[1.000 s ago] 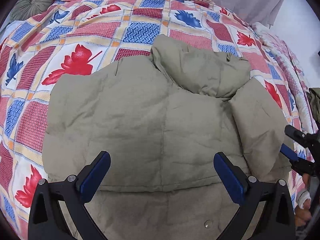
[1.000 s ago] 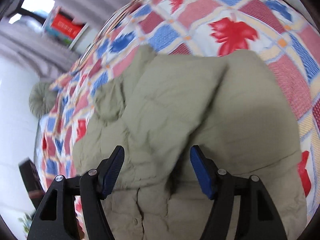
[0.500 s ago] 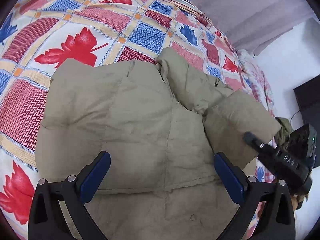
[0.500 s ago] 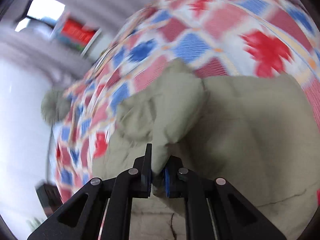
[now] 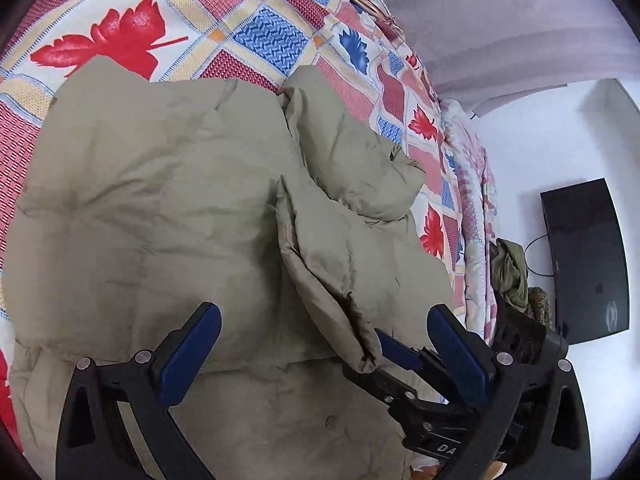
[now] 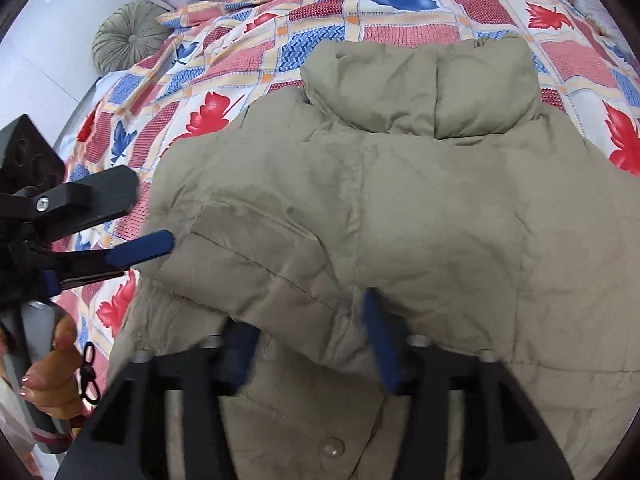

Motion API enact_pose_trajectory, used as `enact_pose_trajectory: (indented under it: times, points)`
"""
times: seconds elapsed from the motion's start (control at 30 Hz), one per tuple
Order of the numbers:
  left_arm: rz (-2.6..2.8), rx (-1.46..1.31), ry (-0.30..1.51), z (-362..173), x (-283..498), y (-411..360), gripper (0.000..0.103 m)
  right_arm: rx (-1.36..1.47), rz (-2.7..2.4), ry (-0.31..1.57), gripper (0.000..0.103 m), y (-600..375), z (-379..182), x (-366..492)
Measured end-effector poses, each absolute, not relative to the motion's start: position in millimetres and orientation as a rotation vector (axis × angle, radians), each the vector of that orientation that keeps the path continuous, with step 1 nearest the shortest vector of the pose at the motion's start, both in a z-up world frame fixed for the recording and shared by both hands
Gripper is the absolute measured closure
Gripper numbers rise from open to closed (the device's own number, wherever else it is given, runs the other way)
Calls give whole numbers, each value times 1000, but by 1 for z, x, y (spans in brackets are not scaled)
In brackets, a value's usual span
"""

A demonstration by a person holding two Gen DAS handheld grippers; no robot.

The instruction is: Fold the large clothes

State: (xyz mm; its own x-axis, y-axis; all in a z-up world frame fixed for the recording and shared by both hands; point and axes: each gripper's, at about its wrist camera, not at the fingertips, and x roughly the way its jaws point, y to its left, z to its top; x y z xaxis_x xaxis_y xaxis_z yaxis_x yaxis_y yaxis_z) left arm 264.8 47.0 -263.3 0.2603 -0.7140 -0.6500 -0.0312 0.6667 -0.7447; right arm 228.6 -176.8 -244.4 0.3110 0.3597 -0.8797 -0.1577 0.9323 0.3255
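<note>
Our right tongs gape over the puffy, soft jacket sleeve; left tongs hover wide, empty.

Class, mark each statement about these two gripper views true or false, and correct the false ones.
1. An olive jacket lies on a leaf-patterned bedspread. True.
2. The left gripper is shut on the hood. False: its jaws are wide apart above the jacket's body and hold nothing.
3. One sleeve is folded in across the jacket's body. True.
4. A round grey cushion rests on top of the jacket. False: it sits at the far corner of the bed, apart from the jacket.
5. The right gripper has its jaws apart, with the sleeve's end draped over them. True.
</note>
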Motion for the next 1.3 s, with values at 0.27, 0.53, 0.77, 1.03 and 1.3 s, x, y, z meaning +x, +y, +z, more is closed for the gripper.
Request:
enact_pose_trajectory:
  times: [0.27, 0.53, 0.77, 1.03, 1.3]
  points:
    - [-521, -630, 1293, -281, 279, 10, 0, 212, 221, 1247, 57, -262, -232, 172]
    - [-524, -538, 1376, -300, 292, -39, 91, 246, -66, 1235, 74, -370, -249, 147]
    - [-540, -480, 1124, -223, 301, -29, 91, 83, -160, 1181, 78, -389, -253, 185]
    - [-450, -315, 1298, -292, 291, -38, 91, -69, -238, 1167, 92, -397, -263, 204]
    - [-351, -342, 1293, -291, 289, -4, 83, -75, -241, 1185, 92, -394, -280, 197]
